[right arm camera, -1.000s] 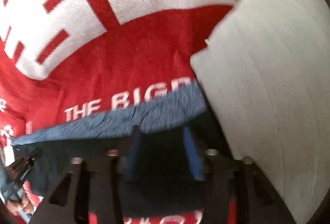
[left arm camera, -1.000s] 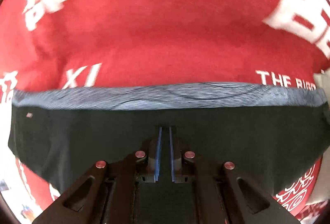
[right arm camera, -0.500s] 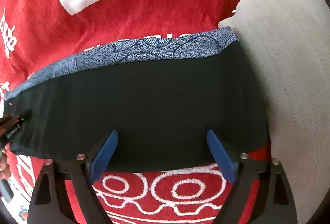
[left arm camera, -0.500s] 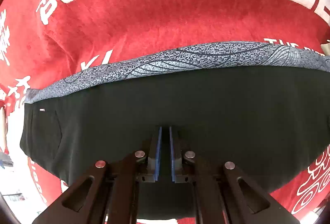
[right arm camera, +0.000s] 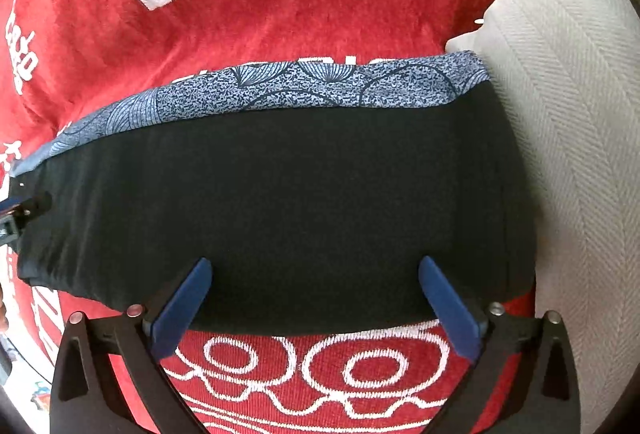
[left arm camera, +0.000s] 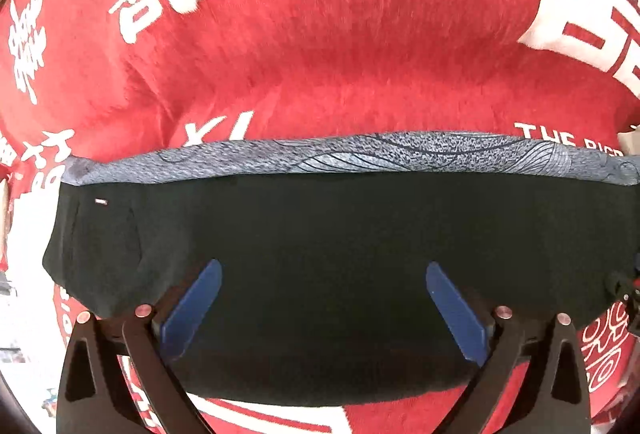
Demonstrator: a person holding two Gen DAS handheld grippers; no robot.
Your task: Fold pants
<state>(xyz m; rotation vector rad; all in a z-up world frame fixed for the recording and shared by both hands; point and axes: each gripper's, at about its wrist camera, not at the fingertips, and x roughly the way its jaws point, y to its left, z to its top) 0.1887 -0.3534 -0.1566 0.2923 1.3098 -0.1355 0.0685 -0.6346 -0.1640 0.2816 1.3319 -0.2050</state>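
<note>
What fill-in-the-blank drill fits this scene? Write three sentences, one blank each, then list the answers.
1. The folded black pants lie on a ____ blanket with white lettering.
2. Along the pants' far edge runs a patterned band coloured ____.
3. The left gripper and right gripper both have jaws that stand ____, gripping nothing.

Answers: red; blue; open

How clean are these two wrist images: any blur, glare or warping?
Left wrist: sharp on the pants, slight smear in the red blanket at top, strong fisheye bowing. Right wrist: crisp, even light, no glare; black fabric shows little detail.
</note>
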